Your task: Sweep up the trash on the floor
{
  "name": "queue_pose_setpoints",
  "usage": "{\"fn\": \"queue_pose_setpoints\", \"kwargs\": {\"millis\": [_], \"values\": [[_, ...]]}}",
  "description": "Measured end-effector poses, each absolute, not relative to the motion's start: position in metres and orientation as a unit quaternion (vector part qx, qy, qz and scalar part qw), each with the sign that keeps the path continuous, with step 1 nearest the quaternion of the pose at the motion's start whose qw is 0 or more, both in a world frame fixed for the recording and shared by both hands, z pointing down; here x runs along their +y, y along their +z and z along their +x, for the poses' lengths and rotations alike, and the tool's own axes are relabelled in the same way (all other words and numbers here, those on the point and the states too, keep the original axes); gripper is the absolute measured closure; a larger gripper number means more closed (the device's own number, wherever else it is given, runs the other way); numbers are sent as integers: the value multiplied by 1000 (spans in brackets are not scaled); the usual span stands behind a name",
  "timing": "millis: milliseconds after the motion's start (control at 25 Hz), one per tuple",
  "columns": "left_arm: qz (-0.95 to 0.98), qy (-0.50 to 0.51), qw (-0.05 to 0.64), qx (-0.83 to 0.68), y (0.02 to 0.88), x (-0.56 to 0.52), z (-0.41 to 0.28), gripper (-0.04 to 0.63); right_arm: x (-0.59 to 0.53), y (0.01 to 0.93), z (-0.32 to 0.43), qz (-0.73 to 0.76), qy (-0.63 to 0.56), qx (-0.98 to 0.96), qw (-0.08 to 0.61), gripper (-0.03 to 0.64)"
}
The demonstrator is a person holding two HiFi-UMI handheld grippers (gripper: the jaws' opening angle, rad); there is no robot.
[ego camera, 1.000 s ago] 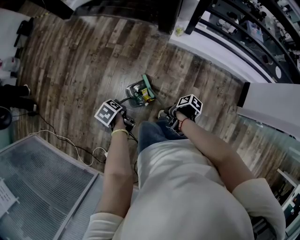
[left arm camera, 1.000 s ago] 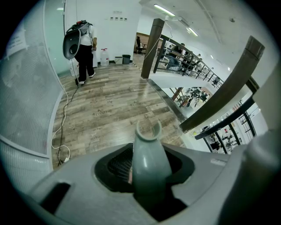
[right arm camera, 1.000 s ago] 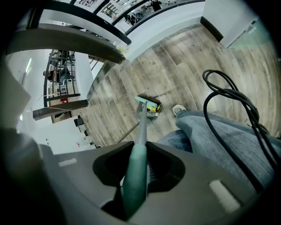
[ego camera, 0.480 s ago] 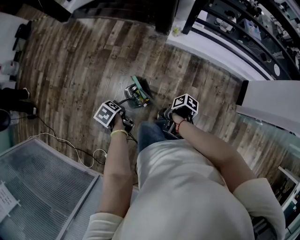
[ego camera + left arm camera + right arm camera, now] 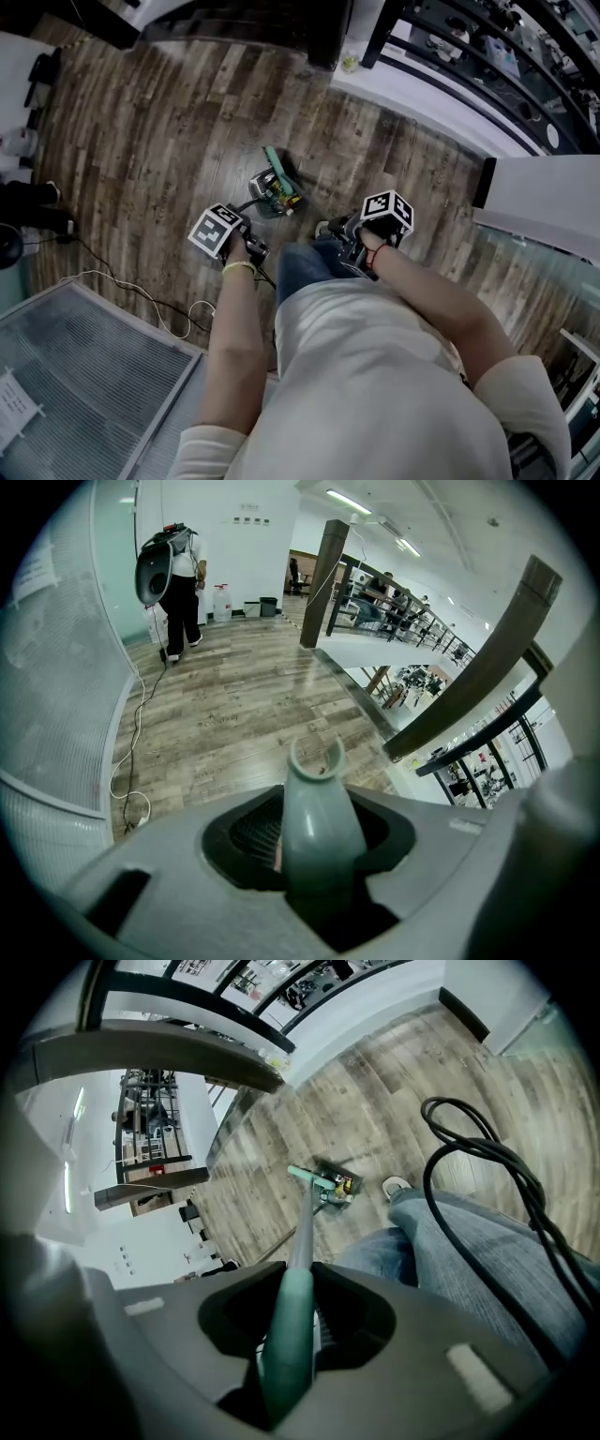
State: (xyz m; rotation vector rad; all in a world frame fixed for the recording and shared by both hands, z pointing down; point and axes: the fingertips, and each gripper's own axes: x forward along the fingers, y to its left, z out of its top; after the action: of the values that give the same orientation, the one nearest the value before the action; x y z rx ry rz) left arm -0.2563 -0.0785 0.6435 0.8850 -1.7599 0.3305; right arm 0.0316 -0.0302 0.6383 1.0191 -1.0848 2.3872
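On the wooden floor in the head view stands a grey dustpan (image 5: 265,199) with colourful trash (image 5: 284,196) in it. A green broom head (image 5: 276,164) lies against its far side. My left gripper (image 5: 239,242) is shut on the dustpan's grey-green handle (image 5: 314,822), whose looped end points away from the camera. My right gripper (image 5: 359,242) is shut on the broom's green handle (image 5: 289,1321). In the right gripper view the broom's shaft runs down to the broom head (image 5: 309,1177) beside the dustpan (image 5: 337,1189).
A white cable (image 5: 141,286) trails over the floor by a frosted glass partition (image 5: 75,375). The person's shoe (image 5: 323,228) and jeans leg (image 5: 469,1241) are next to the dustpan. A black railing (image 5: 469,56) borders the floor. A person with a backpack (image 5: 178,583) stands far off.
The broom head and dustpan have shifted a little up and left on the floor. My right gripper swung slightly left, then back right. Both grips are unchanged.
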Motion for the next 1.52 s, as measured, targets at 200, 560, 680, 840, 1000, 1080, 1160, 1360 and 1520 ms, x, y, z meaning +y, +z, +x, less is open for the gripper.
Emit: {"fn": "queue_pose_setpoints", "kwargs": {"millis": [200, 560, 680, 840, 1000, 1080, 1160, 1360, 1520], "values": [[373, 138, 541, -741, 641, -78, -257, 451, -30, 635, 51, 369, 834, -381, 154, 522], [379, 140, 540, -738, 639, -75, -256, 451, -30, 662, 95, 418, 826, -351, 139, 522], [379, 140, 541, -738, 640, -74, -255, 451, -27, 669, 108, 430, 827, -338, 132, 522], [379, 140, 540, -738, 641, -72, -255, 451, -25, 678, 124, 445, 829, -319, 117, 522], [380, 141, 539, -739, 640, -72, -252, 451, -26, 684, 142, 457, 827, -310, 106, 522], [380, 142, 538, -739, 640, -72, -251, 451, -26, 687, 150, 464, 825, -306, 105, 522], [381, 142, 537, -739, 641, -71, -251, 451, -25, 690, 158, 474, 821, -301, 104, 522], [381, 142, 537, -739, 639, -69, -252, 451, -24, 695, 172, 490, 817, -288, 91, 522], [382, 143, 537, -739, 640, -69, -250, 451, -27, 697, 181, 491, 820, -287, 73, 522]]}}
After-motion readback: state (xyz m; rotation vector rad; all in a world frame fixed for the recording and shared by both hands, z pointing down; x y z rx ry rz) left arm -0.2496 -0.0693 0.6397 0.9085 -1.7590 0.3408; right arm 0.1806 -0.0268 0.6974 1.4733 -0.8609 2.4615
